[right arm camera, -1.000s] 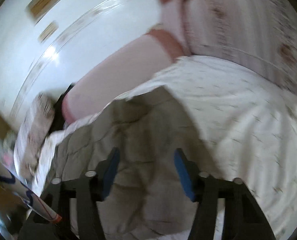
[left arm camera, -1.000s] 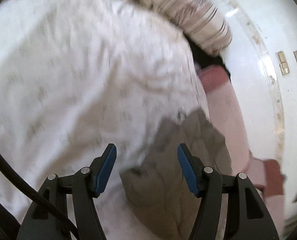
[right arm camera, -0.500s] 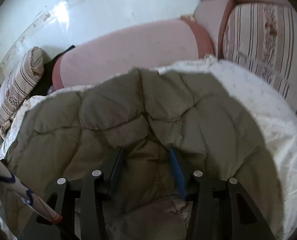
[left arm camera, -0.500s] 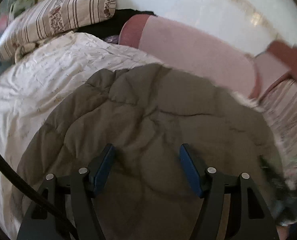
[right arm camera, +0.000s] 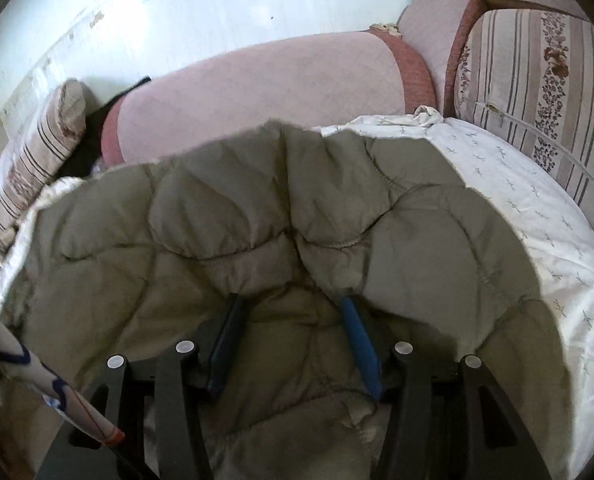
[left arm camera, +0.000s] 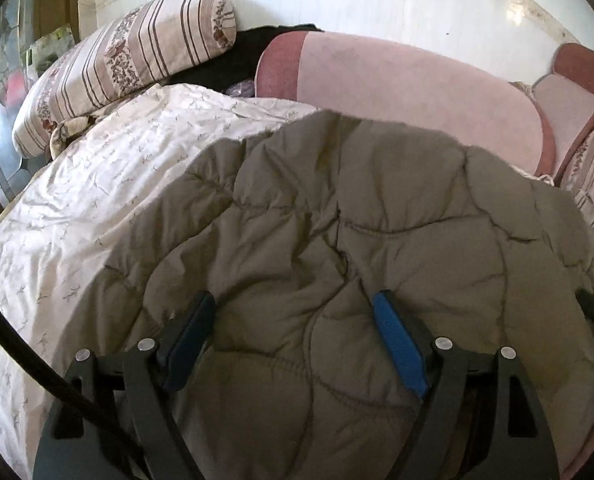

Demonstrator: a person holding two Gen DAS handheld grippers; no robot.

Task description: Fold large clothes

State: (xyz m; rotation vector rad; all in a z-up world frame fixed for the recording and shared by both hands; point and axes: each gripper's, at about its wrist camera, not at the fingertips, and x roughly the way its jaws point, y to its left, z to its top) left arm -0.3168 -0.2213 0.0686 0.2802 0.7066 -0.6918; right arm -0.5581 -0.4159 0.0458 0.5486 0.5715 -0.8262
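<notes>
While both views are settling after a blurry sweep a sec ago, I'm now looking straight down onto the grey-brown quilted jacket point(left arm camera: 357, 240), which is lying spread over the white printed bedsheet point(left arm camera: 97, 208); earlier the left cam was showing mostly sheet w/ only a corner of the jacket. My left gripper point(left arm camera: 293, 340) is hovering over the near part of the jacket and its jaws have just been opening; padding is bulging up between them, but the pads aren't pressing on it, so I'm calling it released. My right gripper point(right arm camera: 293, 340) is straddling a puffed ridge of the same jacket point(right arm camera: 257, 220); the jaws have just been widening a bit, fabric is sitting between the blue pads, and I can't tell whether they're pinching it or just resting beside it. I'm reading this as a fold section just laid down and let go, approx. mid-task, w/ the next grab yet to be picked. Counting: 1 jacket, 1 sheet, 2 grippers, 1 long pink bolster point(left arm camera: 417, 92) behind the bed, 2 striped floral cushions (one far left point(left arm camera: 117, 64), one at right point(right arm camera: 537, 80)), 1 dark garment point(left arm camera: 225, 68) wedged btwn cushion and bolster.
</notes>
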